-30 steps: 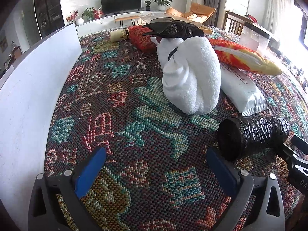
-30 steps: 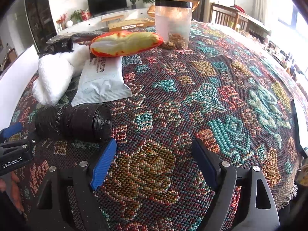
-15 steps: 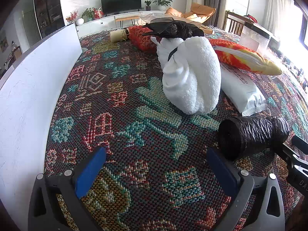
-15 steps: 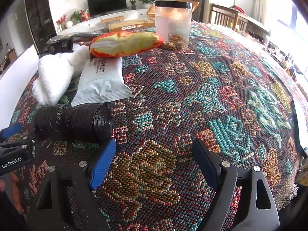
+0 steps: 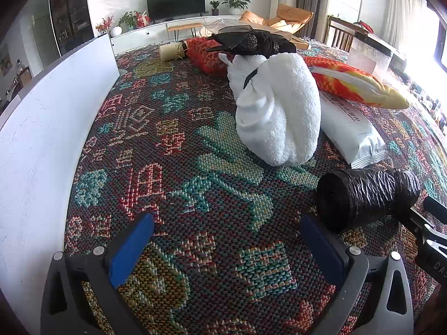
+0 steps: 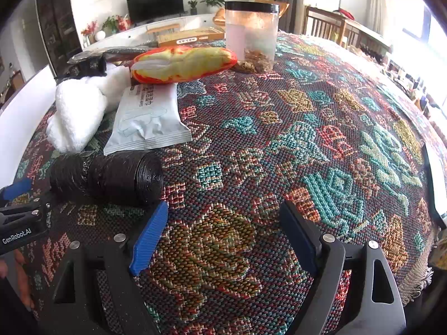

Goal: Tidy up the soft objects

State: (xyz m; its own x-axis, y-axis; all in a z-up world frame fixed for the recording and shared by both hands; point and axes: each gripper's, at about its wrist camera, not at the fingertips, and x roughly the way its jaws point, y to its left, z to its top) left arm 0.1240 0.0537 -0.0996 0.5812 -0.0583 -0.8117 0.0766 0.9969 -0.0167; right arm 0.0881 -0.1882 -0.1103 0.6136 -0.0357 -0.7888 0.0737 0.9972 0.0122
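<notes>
Both grippers hover with jaws spread and empty, the left gripper [image 5: 223, 248] and right gripper [image 6: 223, 237] flanking the black roll [image 6: 109, 178] near the woven cloth's [image 6: 307, 128] front edge, probably readying a two-sided grab, white towel [image 5: 279, 111] lying behind

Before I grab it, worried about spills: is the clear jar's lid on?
On. The clear jar stands upright with its black lid seated on top.
</notes>
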